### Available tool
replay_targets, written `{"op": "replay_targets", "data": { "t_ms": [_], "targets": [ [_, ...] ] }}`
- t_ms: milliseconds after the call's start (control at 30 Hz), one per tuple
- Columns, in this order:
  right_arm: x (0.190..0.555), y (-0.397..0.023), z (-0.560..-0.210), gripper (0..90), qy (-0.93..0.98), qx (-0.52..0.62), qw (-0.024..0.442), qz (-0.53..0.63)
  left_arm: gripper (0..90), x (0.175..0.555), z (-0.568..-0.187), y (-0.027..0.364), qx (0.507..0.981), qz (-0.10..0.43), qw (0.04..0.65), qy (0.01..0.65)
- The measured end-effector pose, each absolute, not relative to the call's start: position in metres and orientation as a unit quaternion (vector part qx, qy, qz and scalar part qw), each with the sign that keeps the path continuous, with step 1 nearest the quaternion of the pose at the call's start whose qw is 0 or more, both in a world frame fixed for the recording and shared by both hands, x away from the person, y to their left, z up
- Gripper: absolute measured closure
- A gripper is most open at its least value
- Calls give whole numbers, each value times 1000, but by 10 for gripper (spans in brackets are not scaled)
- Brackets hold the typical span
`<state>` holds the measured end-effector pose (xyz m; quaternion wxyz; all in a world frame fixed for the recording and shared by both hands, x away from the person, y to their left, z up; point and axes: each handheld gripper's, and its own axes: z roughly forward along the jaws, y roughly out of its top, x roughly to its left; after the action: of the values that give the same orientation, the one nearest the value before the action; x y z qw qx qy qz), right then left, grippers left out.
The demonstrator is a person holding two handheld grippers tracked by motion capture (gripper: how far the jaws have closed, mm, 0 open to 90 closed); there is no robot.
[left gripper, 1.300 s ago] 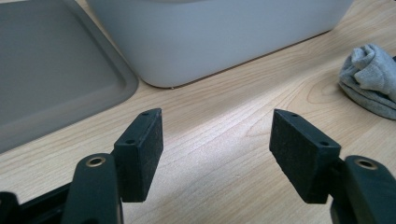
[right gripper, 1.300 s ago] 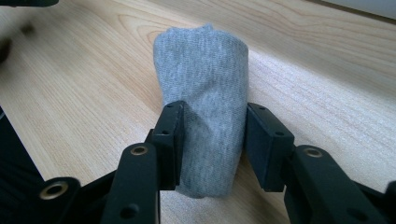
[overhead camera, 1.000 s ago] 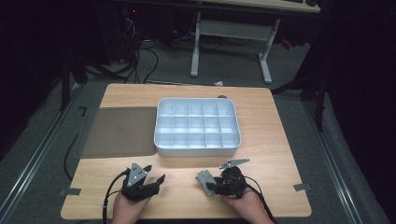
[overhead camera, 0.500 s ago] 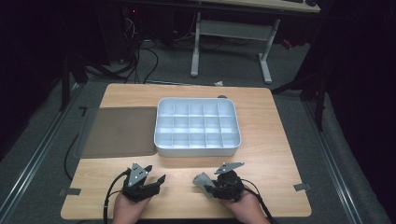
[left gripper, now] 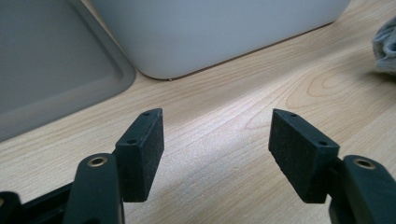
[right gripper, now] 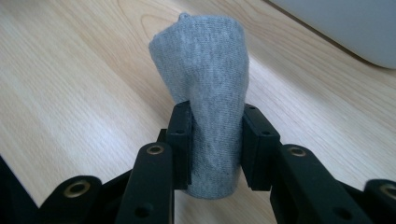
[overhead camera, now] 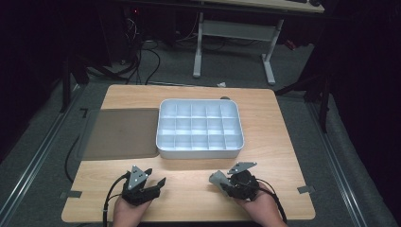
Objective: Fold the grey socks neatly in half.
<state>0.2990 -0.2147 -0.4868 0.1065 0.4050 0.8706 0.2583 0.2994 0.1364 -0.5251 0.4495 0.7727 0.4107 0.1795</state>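
Ahead of the left claw (left gripper: 215, 154), its jaws spread wide, bare desk (overhead camera: 189, 177) runs to the white tray (overhead camera: 199, 127), whose wall blocks the way; the grey lid (overhead camera: 120, 132) lies ahead-left. Open desk separates it from the right claw (overhead camera: 222, 182), clamped on a grey cloth (right gripper: 210, 107).

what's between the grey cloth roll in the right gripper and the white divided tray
Nothing visible. The right gripper is shut on the grey cloth roll, and bare wooden table lies between it and the white divided tray.
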Motion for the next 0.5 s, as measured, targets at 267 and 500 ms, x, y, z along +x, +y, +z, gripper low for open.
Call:
{"op": "replay_targets", "data": {
  "t_ms": [267, 500],
  "targets": [
    [306, -233, -479, 687, 871, 421, 110, 229, 348, 301, -525, 137, 771, 186, 459, 399],
    [314, -245, -474, 688, 861, 449, 107, 214, 333, 300, -526, 139, 768, 186, 463, 401]
  ]
}}
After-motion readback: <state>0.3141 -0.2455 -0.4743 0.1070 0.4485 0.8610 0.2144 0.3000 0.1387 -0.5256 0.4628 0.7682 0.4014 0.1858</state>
